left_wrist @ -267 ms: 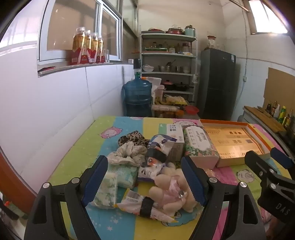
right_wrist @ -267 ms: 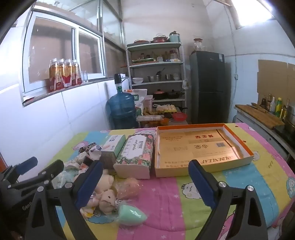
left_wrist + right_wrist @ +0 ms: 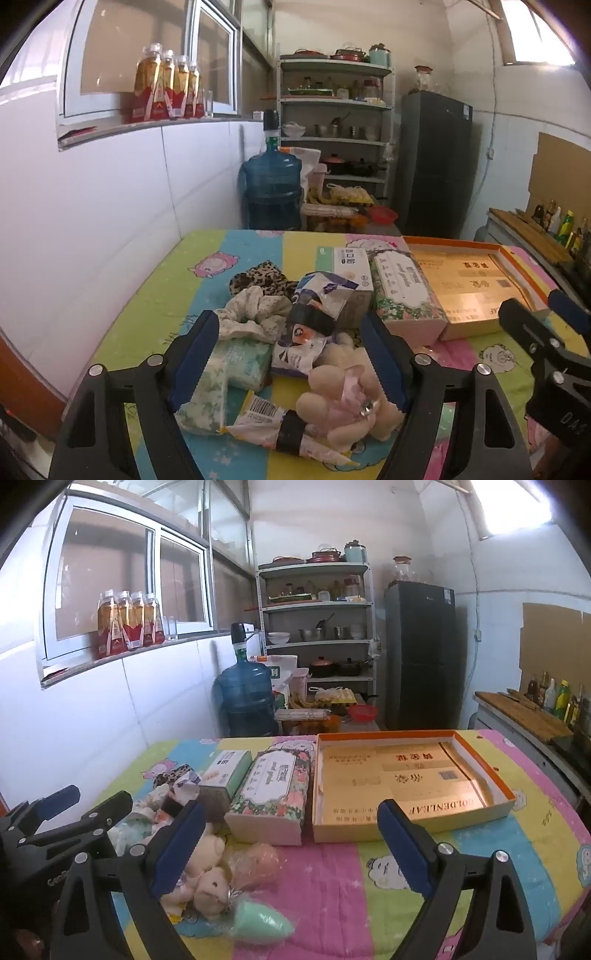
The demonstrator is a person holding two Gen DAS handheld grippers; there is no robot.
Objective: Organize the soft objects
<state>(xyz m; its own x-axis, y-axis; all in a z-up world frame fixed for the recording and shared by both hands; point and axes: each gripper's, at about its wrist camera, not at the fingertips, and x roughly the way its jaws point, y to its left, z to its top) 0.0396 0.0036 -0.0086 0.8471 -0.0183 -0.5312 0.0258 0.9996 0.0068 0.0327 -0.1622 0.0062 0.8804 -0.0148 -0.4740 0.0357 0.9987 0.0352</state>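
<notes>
Left wrist view. Left gripper (image 3: 290,360): blue-padded jaws stood at their widest, gripping nothing, hovering over a heap of soft items on the striped cartoon-print cloth (image 3: 177,284). Landmark: shallow orange-rimmed cardboard tray (image 3: 469,280), holding none of the soft items. All soft items lay left of the tray, beyond the floral tissue box (image 3: 402,291) and the white-and-green carton (image 3: 349,273) that stood beside it. Listed in the heap: cream plush bear with pink bow (image 3: 347,402), nearest the jaws; white plastic sachet with black band (image 3: 284,428); pale green tissue packs (image 3: 236,363); cream frilled scrunchie (image 3: 255,314); leopard-print scrunchie (image 3: 262,278), farthest left of the tray; crumpled blue-and-white packet (image 3: 321,295). The right gripper (image 3: 543,325) entered at the edge in front of the tray.

Right wrist view. Right gripper (image 3: 291,843): jaws likewise fully spread and empty, aimed at the bare cloth in front of the tray's near left corner. Added items, left of the tray and near the bear: peach sponge in clear wrap (image 3: 258,862); mint teardrop sponge in clear wrap (image 3: 262,919).

Progress, judged: sorting appeared not yet begun; nothing gathered into the tray, every soft item left to be picked up and placed
</notes>
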